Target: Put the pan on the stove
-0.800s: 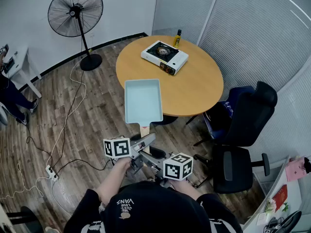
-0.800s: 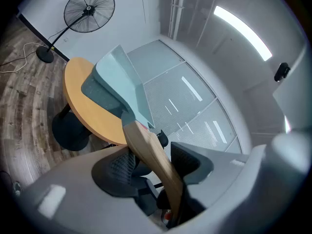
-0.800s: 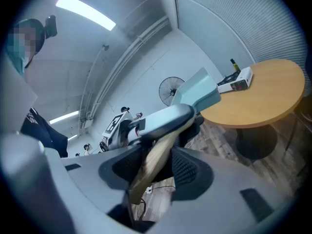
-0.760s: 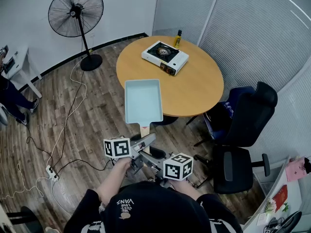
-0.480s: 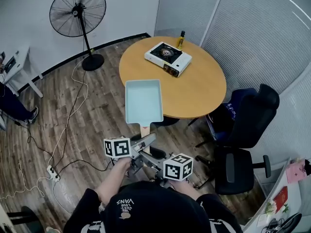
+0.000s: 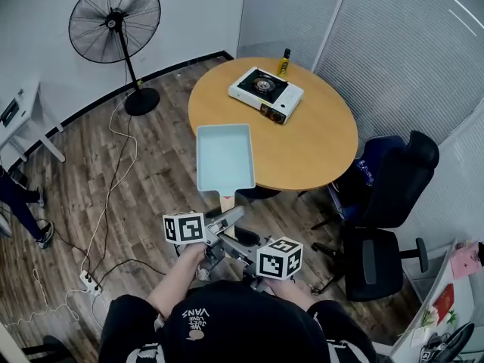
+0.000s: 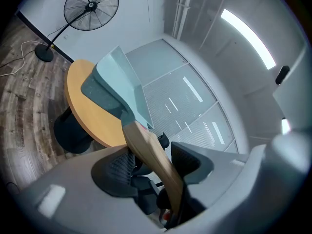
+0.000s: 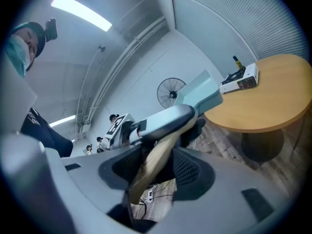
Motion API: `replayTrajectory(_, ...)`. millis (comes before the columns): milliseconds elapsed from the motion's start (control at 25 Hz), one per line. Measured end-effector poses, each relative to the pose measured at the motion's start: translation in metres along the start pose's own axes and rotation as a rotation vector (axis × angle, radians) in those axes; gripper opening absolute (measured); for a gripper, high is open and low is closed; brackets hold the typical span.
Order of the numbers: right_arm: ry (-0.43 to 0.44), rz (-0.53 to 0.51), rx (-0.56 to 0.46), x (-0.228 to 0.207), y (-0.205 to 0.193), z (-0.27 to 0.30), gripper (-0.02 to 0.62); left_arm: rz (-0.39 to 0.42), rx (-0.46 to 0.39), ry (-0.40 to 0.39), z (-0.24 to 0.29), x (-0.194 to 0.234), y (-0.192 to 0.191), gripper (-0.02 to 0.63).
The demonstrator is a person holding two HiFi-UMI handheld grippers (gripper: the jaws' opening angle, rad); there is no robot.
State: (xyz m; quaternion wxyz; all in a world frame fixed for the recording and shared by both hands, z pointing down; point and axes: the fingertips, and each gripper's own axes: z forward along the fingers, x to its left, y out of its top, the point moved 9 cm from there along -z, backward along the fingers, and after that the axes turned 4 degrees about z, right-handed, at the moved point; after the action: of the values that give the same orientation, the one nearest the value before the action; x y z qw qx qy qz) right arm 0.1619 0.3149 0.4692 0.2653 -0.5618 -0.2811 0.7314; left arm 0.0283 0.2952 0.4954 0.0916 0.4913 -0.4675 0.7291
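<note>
A light blue rectangular pan [image 6: 224, 157] with a wooden handle [image 6: 226, 201] hangs in the air over the near edge of the round wooden table [image 6: 318, 150]. Both grippers grasp the handle. My left gripper [image 6: 229, 218] is shut on it from the left, my right gripper [image 6: 227, 242] just behind. In the left gripper view the handle [image 7: 151, 155] runs between the pads up to the pan [image 7: 114, 82]. In the right gripper view the handle [image 8: 156, 162] sits between the pads. The white camping stove [image 6: 265, 94] stands at the table's far side, well apart from the pan.
A small bottle [image 6: 285, 63] stands behind the stove. Two black office chairs [image 6: 386, 180] [image 6: 370, 263] sit right of the table. A standing fan [image 6: 113, 21] is at the back left, with cables [image 6: 106, 203] and a power strip [image 6: 89, 282] on the wood floor.
Pan and both grippers keep the same pose. The view has drifted a little, so the table sits slightly further right. A person at the left edge has moved toward the lower left.
</note>
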Motion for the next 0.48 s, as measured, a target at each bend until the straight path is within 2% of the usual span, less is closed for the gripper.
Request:
replayTrajectory(280,-0.023,-0.001,-0.043,0.002,0.012,0.059,0.183,0.026,0.041,-0.020,-0.021,0.035,0.045,0.235)
replayTrajectory(480,-0.050,0.009,-0.066,0.002,0.021,0.091,0.183,0.016,0.065,-0.049,-0.029,0.056,0.071,0.235)
